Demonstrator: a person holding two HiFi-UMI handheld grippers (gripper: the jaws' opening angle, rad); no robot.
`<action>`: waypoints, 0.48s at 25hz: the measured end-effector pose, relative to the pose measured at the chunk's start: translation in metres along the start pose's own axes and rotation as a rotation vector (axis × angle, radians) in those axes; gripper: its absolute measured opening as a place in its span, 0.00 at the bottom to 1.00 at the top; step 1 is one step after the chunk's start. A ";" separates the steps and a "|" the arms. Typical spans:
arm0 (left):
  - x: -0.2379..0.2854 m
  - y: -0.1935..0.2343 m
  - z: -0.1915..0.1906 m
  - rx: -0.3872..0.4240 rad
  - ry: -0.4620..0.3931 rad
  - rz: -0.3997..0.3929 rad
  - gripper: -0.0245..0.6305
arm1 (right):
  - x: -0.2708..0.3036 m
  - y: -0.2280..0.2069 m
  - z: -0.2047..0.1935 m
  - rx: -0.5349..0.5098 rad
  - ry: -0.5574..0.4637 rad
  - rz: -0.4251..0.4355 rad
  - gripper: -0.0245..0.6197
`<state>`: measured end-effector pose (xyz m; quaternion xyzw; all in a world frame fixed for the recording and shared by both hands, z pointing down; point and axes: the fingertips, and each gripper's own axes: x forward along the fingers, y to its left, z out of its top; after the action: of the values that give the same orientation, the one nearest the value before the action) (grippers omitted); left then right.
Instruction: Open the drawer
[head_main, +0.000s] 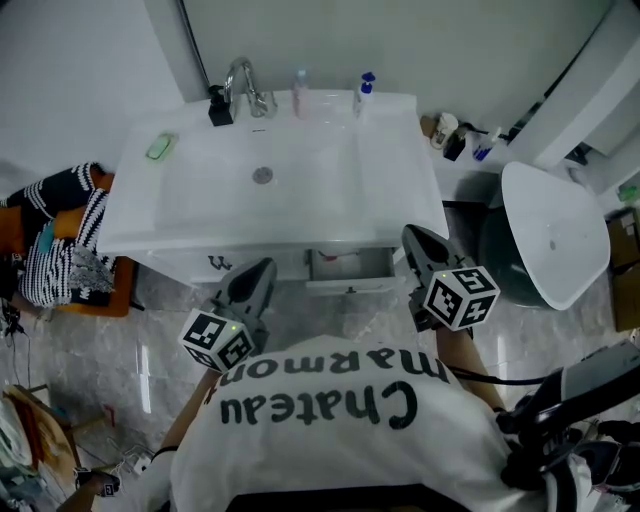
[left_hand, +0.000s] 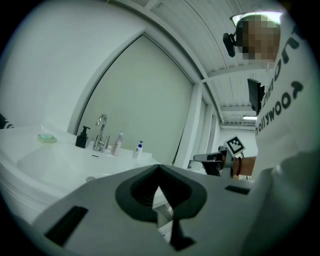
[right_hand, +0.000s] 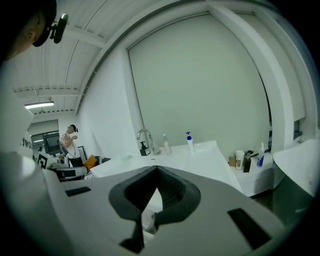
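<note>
Drawer (head_main: 350, 265) open under sink (head_main: 200, 195); right gripper (head_main: 413, 234) jaws together, empty

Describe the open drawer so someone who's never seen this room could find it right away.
Find the white rectangular washbasin vanity against the wall. Under its front edge, right of centre, the white drawer juts out; the front panel to its left sits flush.

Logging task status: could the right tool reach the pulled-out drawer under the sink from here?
Probably yes. In the head view the right tool is close to the right end of the drawer, and nothing shows between them. Its jaws are shut and empty.
</note>
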<state>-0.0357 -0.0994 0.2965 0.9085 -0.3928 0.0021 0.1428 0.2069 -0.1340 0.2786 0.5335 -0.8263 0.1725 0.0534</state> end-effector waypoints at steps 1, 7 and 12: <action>-0.001 0.000 0.001 0.003 -0.002 0.003 0.05 | 0.000 0.001 0.000 -0.006 0.000 0.001 0.05; -0.005 0.005 0.002 0.013 -0.015 0.031 0.05 | 0.002 0.007 0.001 -0.025 -0.005 0.019 0.05; -0.008 0.005 -0.001 0.006 -0.016 0.040 0.05 | 0.002 0.013 0.001 -0.075 -0.003 0.030 0.05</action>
<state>-0.0444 -0.0966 0.2981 0.9008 -0.4121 -0.0012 0.1371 0.1940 -0.1315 0.2751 0.5189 -0.8402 0.1412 0.0694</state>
